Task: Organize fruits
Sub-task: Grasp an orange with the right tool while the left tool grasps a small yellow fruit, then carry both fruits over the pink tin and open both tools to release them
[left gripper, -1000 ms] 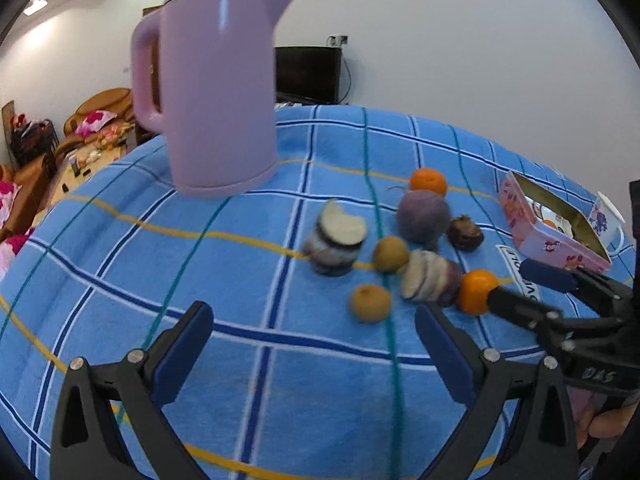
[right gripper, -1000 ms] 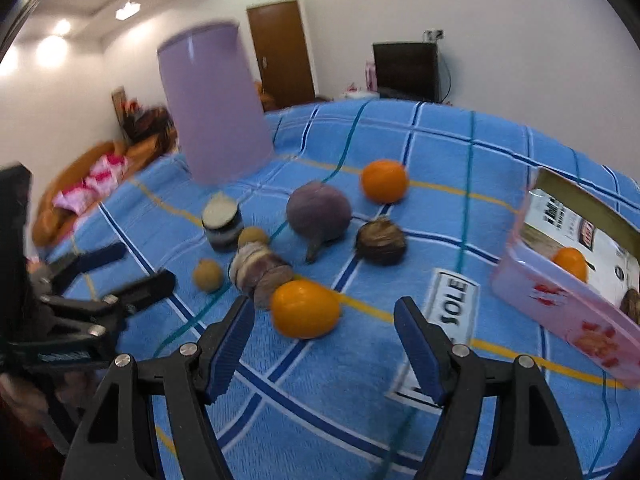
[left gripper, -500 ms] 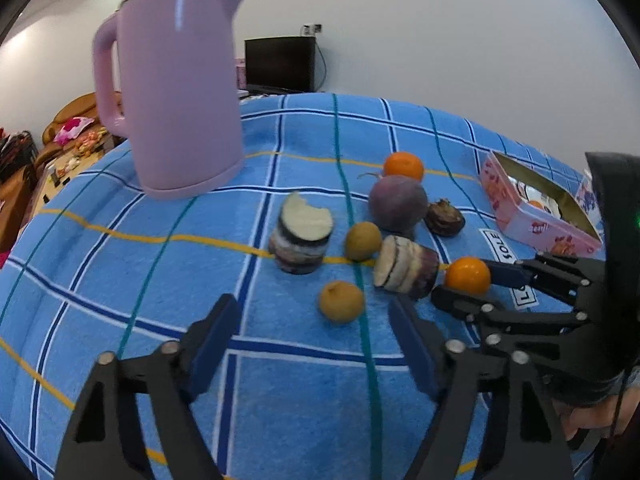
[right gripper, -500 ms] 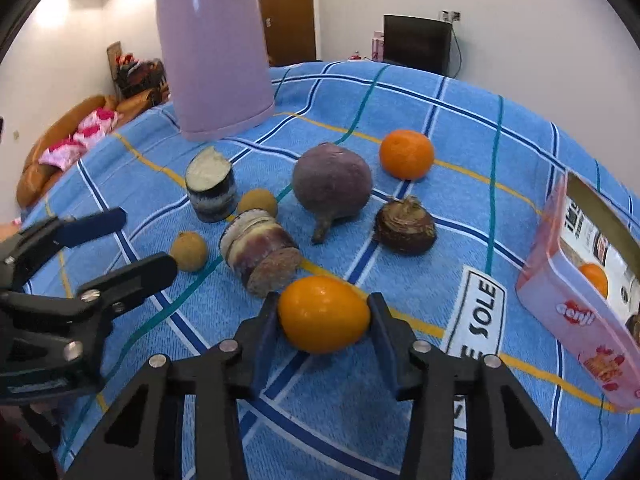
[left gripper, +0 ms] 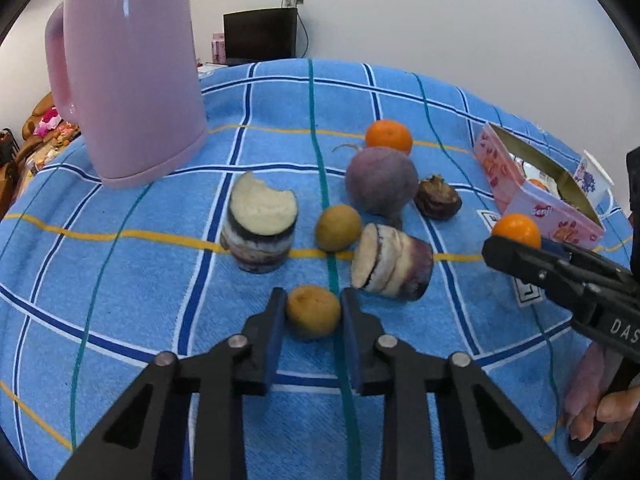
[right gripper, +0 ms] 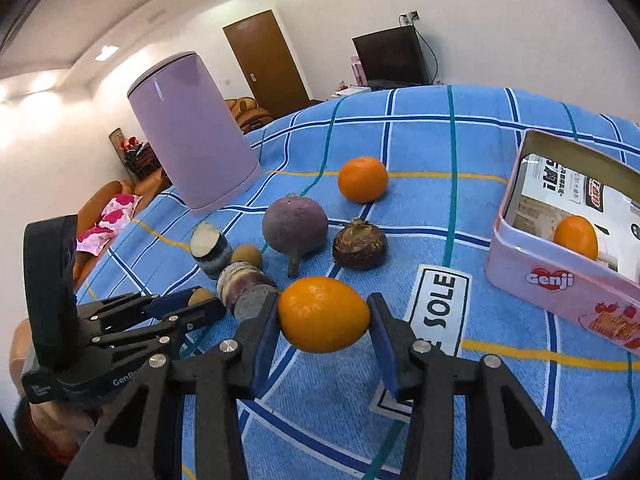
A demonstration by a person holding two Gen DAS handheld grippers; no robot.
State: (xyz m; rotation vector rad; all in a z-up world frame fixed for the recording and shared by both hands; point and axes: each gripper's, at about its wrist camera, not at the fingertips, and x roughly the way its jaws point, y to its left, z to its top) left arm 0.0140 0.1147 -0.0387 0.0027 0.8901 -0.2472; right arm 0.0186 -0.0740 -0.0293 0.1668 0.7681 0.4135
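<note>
My left gripper (left gripper: 313,312) is shut on a small brown round fruit (left gripper: 313,311) resting on the blue checked cloth (left gripper: 140,300). My right gripper (right gripper: 324,314) is shut on an orange oval fruit (right gripper: 323,314) and holds it just above the cloth; it also shows in the left wrist view (left gripper: 517,231). A pink tin box (right gripper: 560,276) at the right holds another orange fruit (right gripper: 576,237). A mandarin (right gripper: 362,179), a purple beet (right gripper: 295,224), a dark bulb (right gripper: 359,244), a second brown fruit (left gripper: 338,227) and two cut purple-skinned chunks (left gripper: 260,226) (left gripper: 390,264) lie between.
A tall pink kettle (left gripper: 124,68) stands at the back left of the cloth. A white "SOLE" label (right gripper: 438,312) lies on the cloth beside the tin. A TV and a door are against the far wall.
My left gripper moved forward and closed on the small brown fruit. My right gripper, closed on the orange fruit, has lifted it and moved it right toward the tin.
</note>
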